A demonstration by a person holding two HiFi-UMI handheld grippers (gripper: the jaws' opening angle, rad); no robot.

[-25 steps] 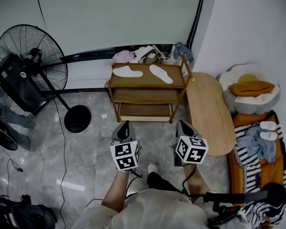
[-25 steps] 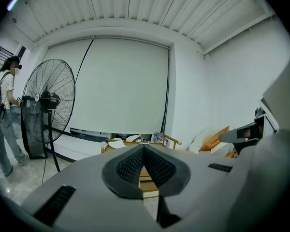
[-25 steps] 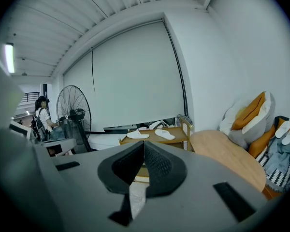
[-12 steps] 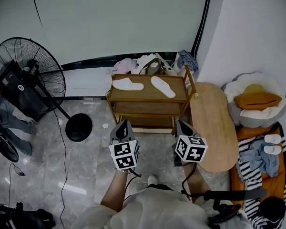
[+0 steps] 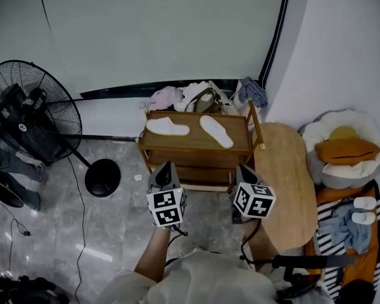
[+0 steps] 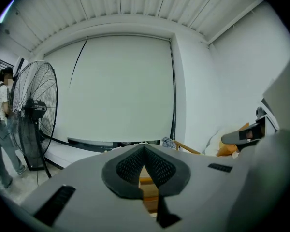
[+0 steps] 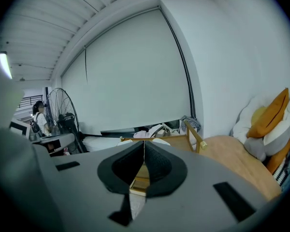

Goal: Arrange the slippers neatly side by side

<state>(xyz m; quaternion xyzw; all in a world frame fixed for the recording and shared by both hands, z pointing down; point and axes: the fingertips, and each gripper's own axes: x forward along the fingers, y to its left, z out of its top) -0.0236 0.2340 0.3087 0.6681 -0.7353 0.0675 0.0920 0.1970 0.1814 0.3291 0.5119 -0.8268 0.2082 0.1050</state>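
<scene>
A flat white left slipper (image 5: 167, 126) lies nearly crosswise on the top shelf of a wooden rack (image 5: 193, 143), the right slipper (image 5: 216, 131) apart from it, slanting toward the near right corner; below, the left gripper (image 5: 167, 166) and right gripper (image 5: 242, 168), with black-and-white marker cubes, are clenched on nothing

You see a wooden shelf (image 5: 196, 143) standing on the gray floor (image 5: 114, 220), and on its top lie a left slipper (image 5: 167, 126) and a right slipper (image 5: 216, 131), apart and turned different ways.
</scene>
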